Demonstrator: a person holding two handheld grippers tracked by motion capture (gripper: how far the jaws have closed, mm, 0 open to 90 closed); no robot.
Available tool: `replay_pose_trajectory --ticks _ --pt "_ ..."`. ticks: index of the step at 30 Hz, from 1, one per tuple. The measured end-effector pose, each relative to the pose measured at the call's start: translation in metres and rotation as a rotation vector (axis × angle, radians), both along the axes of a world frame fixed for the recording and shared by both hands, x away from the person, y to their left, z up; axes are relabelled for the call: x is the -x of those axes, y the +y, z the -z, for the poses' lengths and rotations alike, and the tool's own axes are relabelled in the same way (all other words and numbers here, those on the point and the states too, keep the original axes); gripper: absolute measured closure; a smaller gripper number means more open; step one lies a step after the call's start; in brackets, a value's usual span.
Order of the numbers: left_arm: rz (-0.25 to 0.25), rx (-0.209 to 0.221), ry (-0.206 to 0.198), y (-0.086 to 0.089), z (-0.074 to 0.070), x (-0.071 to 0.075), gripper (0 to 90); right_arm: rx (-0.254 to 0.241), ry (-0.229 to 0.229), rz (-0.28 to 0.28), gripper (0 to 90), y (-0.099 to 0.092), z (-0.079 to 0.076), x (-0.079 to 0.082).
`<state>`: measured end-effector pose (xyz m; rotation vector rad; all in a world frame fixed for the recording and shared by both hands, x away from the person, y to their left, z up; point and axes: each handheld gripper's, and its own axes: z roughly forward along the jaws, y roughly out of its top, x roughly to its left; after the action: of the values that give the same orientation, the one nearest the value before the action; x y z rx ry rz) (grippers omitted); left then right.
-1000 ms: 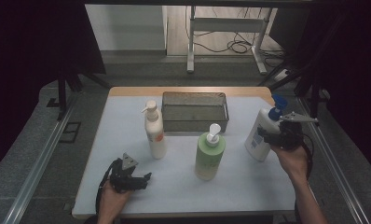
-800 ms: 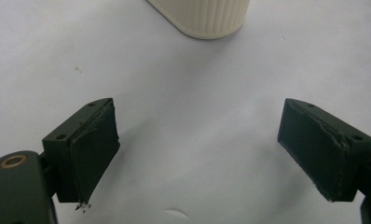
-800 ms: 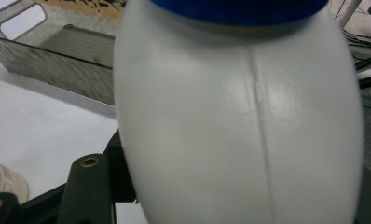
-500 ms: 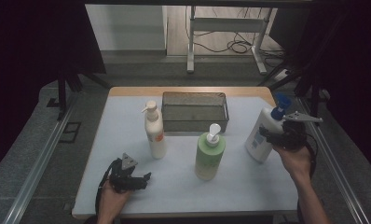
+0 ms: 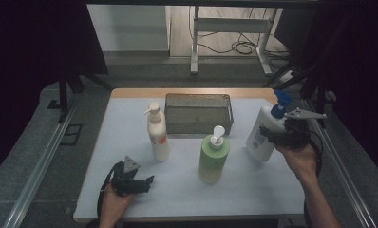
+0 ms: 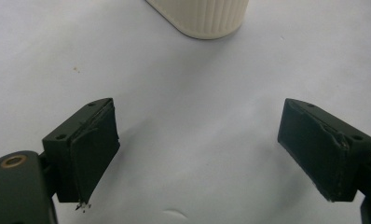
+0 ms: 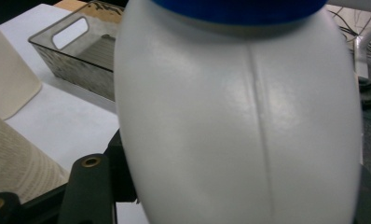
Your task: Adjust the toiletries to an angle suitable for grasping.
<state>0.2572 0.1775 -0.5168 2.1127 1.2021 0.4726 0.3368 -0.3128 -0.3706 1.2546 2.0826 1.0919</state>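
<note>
Right gripper is clamping the white bottle with the blue pump near the tabletop's right edge, jaws pressing its sides so that it is tilting and probably lifting off, likely bound for the grey basket at the far edge. Filling the right gripper view, the bottle is sitting squarely between the jaws. Left gripper is resting near the front-left corner, jaws apart and holding nothing, with the cream pump bottle just beyond it.
</note>
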Motion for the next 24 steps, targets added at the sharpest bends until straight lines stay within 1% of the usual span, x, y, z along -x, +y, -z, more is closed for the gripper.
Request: replay_pose_trajectory --ticks 3,6,7,15,17,18,21,24 --pt "0.0 0.0 0.001 0.0 0.0 0.0 12.1 -0.005 0.0 -0.028 38.5 0.007 -0.006 -0.002" --pt "0.0 0.001 0.001 0.0 0.0 0.0 12.1 -0.009 0.003 -0.042 38.6 0.01 -0.01 -0.003" --pt "0.001 0.001 0.0 0.0 0.0 0.0 12.1 -0.012 0.002 -0.056 38.6 0.014 -0.013 -0.004" --pt "0.007 -0.004 0.004 -0.001 0.0 0.0 12.1 -0.002 -0.006 -0.094 38.6 0.028 -0.025 -0.008" --pt "0.007 -0.003 0.004 -0.001 0.0 0.0 12.1 -0.005 -0.007 -0.106 38.6 0.031 -0.029 -0.009" --pt "0.007 -0.002 0.004 -0.001 0.0 0.0 12.1 -0.018 -0.009 -0.118 38.6 0.035 -0.033 -0.011" --pt "0.005 0.003 0.001 -0.001 0.0 0.0 12.1 -0.023 -0.01 -0.128 38.6 0.038 -0.037 -0.013" --pt "0.005 0.002 0.002 -0.001 0.001 0.0 12.1 -0.013 -0.016 -0.14 38.6 0.045 -0.042 -0.016"
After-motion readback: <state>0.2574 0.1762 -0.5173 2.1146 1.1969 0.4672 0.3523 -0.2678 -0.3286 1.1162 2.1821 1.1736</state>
